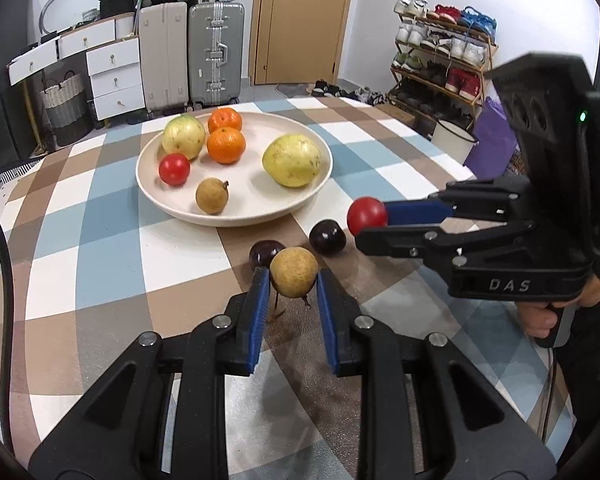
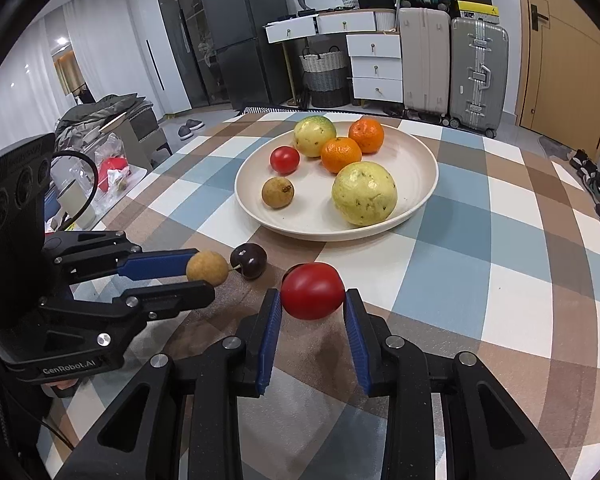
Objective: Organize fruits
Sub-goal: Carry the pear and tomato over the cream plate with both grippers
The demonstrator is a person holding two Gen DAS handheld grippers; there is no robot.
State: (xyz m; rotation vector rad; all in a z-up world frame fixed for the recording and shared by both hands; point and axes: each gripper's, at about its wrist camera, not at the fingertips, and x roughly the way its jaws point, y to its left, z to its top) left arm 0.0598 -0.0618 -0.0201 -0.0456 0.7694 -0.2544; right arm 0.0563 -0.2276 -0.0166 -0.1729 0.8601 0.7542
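My left gripper (image 1: 293, 276) is shut on a tan longan (image 1: 294, 271), held just above the checked tablecloth; the same longan (image 2: 207, 267) shows at the left gripper's tips (image 2: 204, 276) in the right wrist view. My right gripper (image 2: 313, 294) is shut on a red tomato (image 2: 312, 290), seen from the side as the tomato (image 1: 367, 216) at the right gripper (image 1: 370, 222). Two dark cherries (image 1: 327, 237) (image 1: 265, 253) lie on the cloth between them; one cherry (image 2: 249, 260) shows beside the longan. Beyond stands a cream plate (image 1: 260, 216) (image 2: 420, 152).
The plate holds two yellow-green guavas (image 1: 292, 160) (image 1: 184, 137), two oranges (image 1: 226, 145) (image 1: 225, 119), a tomato (image 1: 174, 169) and a longan (image 1: 212, 196). Checked cloth (image 2: 480, 280) covers the table. Suitcases (image 1: 216, 54), drawers (image 1: 114, 76) and a shoe rack (image 1: 440, 60) stand behind.
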